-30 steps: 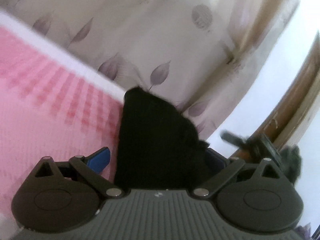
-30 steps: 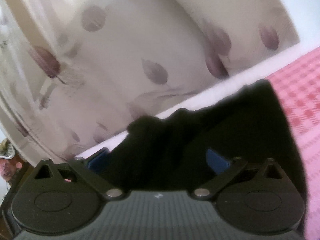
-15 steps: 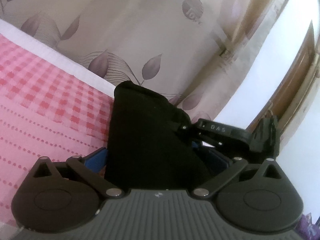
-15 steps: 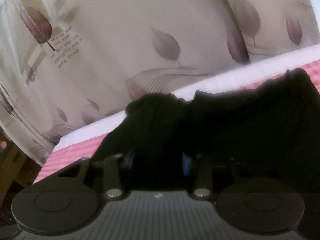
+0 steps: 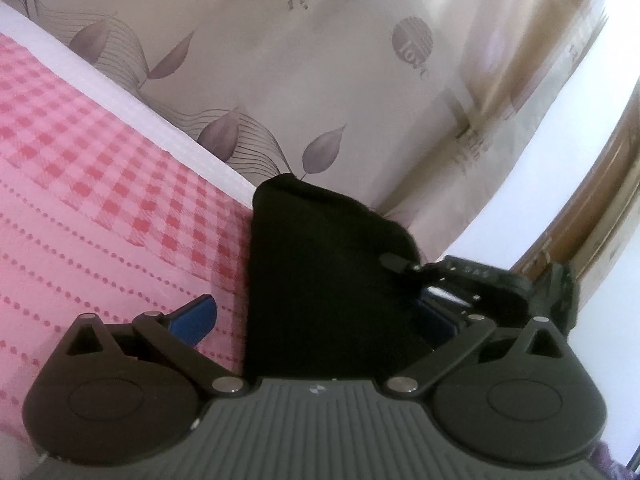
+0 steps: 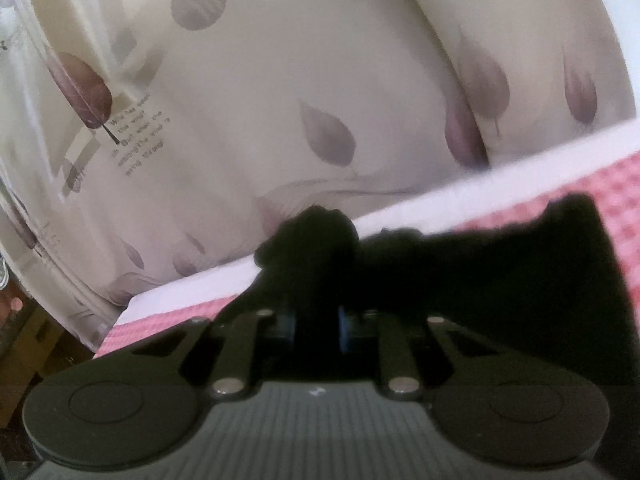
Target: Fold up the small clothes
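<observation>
A small black garment (image 5: 324,280) lies on the pink checked bedcover (image 5: 100,160) near its far edge. In the left wrist view my left gripper (image 5: 316,312) is open, its blue pads (image 5: 196,314) spread wide with the cloth lying between them. The right gripper's black body (image 5: 492,284) shows at the garment's right side. In the right wrist view my right gripper (image 6: 316,320) is shut on a bunched edge of the black garment (image 6: 480,264), which spreads to the right over the bedcover (image 6: 624,184).
A white mattress edge (image 5: 160,120) runs along the far side of the bed. A cream curtain with purple leaves (image 6: 320,100) hangs close behind it. A wooden door frame (image 5: 592,216) stands at the right.
The right gripper closed on the garment's edge, having been open one second ago. The left gripper's jaws stayed open on the cloth and its view has shifted a little.
</observation>
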Motion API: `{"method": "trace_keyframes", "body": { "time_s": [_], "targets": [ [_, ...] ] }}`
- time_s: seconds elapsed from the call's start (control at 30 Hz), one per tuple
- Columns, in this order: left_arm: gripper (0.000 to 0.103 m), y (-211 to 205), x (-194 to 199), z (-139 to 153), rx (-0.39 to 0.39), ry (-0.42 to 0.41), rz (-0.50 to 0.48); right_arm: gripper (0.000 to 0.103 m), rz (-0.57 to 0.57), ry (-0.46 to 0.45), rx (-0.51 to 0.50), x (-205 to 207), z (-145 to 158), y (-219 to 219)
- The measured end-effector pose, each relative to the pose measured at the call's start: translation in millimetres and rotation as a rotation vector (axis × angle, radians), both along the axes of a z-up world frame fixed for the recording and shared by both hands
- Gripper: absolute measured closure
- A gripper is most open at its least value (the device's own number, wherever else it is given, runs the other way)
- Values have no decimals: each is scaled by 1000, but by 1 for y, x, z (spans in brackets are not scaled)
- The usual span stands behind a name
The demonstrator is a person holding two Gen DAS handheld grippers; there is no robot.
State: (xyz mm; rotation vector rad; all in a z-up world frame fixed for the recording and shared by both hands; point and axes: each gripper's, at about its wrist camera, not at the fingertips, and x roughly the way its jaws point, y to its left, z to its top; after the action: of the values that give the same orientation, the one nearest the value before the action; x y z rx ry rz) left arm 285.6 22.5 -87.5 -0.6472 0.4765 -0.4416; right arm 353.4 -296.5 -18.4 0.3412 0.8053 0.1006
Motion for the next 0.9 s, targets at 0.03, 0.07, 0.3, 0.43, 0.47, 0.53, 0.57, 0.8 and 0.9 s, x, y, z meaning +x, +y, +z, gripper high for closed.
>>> {"method": "trace_keyframes", "body": {
  "time_s": [0.03,0.07,0.3,0.43,0.47,0.53,0.57,0.8,0.9],
  "targets": [
    [0,-1,-1,0,2,-4,-5,85,1,-9,-12,0,5,-2],
    [0,-2,-1,1,6,-7,-10,85,3,-15,-23,0,9,-4],
    [0,-10,-2,3,52,-25,-34,85,-33,-35,-87,-5,34,-37],
    [0,-9,-1,1,42,-8,-29,85,-62,-35,-132,-6,46,-58],
    [0,-8,0,1,38,-2,-27,85,-65,-30,-146,-6,48,-63],
    [0,-6,1,0,30,9,-21,85,-65,-19,-178,-6,50,-70],
    [0,-6,1,-1,28,11,-19,85,-62,-11,-198,-5,50,-72],
    [0,-8,0,0,48,3,-23,85,-66,54,-312,-5,41,-92],
    [0,-9,0,0,51,-2,-28,85,-64,56,-365,-6,38,-95]
  ]
}}
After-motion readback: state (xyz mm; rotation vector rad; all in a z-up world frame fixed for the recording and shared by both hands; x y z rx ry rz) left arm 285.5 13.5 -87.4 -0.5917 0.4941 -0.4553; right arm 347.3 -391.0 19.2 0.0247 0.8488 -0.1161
